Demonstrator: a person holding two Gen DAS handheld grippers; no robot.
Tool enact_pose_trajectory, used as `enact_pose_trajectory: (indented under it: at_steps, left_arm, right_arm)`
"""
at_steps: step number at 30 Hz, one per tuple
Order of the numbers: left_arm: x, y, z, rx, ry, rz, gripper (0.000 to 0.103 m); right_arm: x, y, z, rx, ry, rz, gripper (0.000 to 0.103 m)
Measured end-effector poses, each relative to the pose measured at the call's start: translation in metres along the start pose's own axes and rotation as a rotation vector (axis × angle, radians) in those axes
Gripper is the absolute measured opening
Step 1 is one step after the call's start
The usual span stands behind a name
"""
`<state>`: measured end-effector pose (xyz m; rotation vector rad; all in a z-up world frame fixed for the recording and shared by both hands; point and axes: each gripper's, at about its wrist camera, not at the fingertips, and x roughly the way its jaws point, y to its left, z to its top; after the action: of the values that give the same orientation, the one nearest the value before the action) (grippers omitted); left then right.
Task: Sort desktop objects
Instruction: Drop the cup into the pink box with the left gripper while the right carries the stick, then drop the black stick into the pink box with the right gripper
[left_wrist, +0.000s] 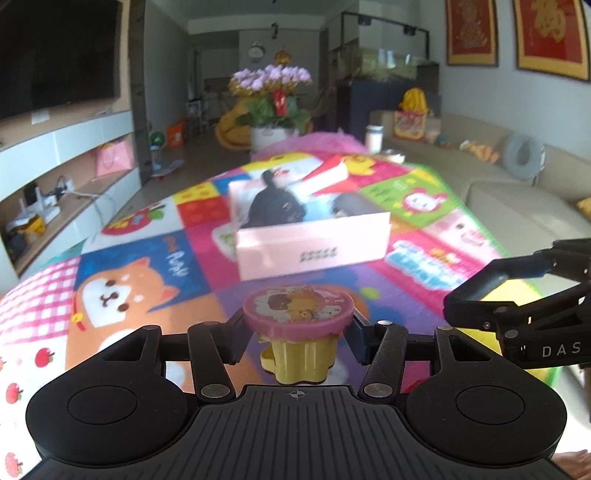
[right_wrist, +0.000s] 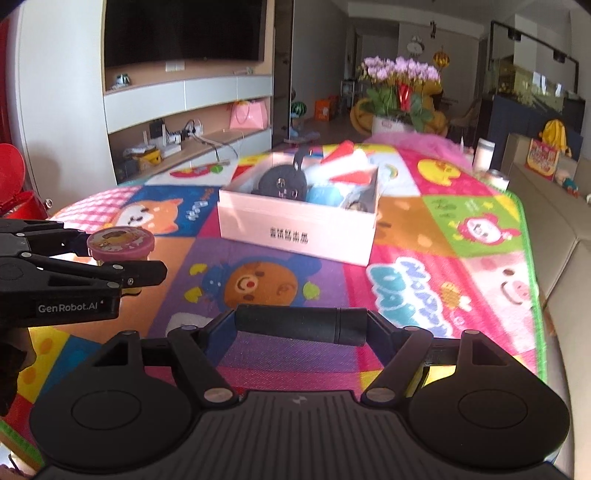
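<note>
Toy stamp (left_wrist: 297, 314), pink round lid with a cartoon print, yellow ribbed body below: clamped in the left claw (left_wrist: 297, 332), one finger pressing each side of the pink lid. It sits upright between the fingers, clear of the mat (left_wrist: 140, 258). Seen from the right wrist view the same toy stamp (right_wrist: 120, 242) shows at the far left, held at the tip of the left claw (right_wrist: 122, 258).

Black cylinder (right_wrist: 301, 325), a dark tube lying crosswise: gripped end to end by the right claw (right_wrist: 301, 328), fingers bearing on both ends. Held above the mat, purple bear patch beneath it. In the left wrist view the right claw (left_wrist: 495, 291) comes in from the right edge, just beside the left one, level with the toy; what it holds is hard to make out from that side.

Pink box (left_wrist: 312, 236), open top, printed characters on its near wall: ahead of both claws, resting on the mat. Inside the pink box (right_wrist: 299, 229) lie a black pouch (right_wrist: 282, 182), something red and white (right_wrist: 349, 162) and a blue item; details blurred.

Beyond the box: a flower pot (left_wrist: 271, 107) with purple blooms, a white jar (right_wrist: 484, 155), and a beige sofa (left_wrist: 517, 206) along the right side.
</note>
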<state>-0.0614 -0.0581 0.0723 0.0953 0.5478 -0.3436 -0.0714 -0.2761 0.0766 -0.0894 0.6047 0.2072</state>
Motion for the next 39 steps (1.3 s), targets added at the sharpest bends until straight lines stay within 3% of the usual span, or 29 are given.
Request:
enact_pose_trajectory:
  at_steps: [6, 11, 12, 14, 15, 19, 23, 26, 31, 37, 39]
  left_arm:
    - [0.015, -0.001, 0.06, 0.042, -0.104, -0.009, 0.058]
    - [0.06, 0.003, 0.133, -0.037, -0.165, -0.097, 0.059]
    - [0.074, 0.003, 0.145, -0.045, -0.154, -0.113, 0.062]
    - [0.1, 0.005, 0.159, -0.058, -0.134, -0.113, 0.083]
    - [0.109, 0.008, 0.162, -0.064, -0.13, -0.089, 0.084]
    - [0.119, 0.032, 0.142, -0.131, -0.098, -0.019, 0.095]
    - [0.113, 0.059, 0.099, -0.152, -0.02, 0.083, 0.096]
    - [0.101, 0.079, 0.07, -0.167, 0.013, 0.116, 0.097]
    - [0.089, 0.093, 0.039, -0.186, 0.037, 0.113, 0.1]
    - [0.092, 0.088, 0.018, -0.197, 0.062, 0.054, 0.101]
    - [0.093, 0.085, 0.013, -0.201, 0.07, 0.04, 0.101]
  right_arm:
    - [-0.017, -0.007, 0.021, -0.024, -0.07, -0.016, 0.075]
    - [-0.007, -0.013, 0.04, -0.044, -0.095, -0.024, 0.075]
    - [-0.002, -0.014, 0.043, -0.047, -0.093, -0.029, 0.075]
    - [0.008, -0.016, 0.052, -0.057, -0.092, -0.044, 0.075]
    - [0.014, -0.017, 0.057, -0.066, -0.095, -0.057, 0.075]
    - [0.033, -0.017, 0.079, -0.101, -0.118, -0.095, 0.075]
    - [0.064, -0.015, 0.107, -0.1, -0.093, -0.099, 0.075]
    - [0.087, -0.011, 0.126, -0.083, -0.079, -0.107, 0.075]
    - [0.12, -0.005, 0.148, -0.071, -0.046, -0.099, 0.075]
    - [0.159, -0.006, 0.161, -0.052, 0.042, -0.085, 0.076]
    - [0.16, -0.011, 0.166, -0.055, 0.03, -0.1, 0.076]
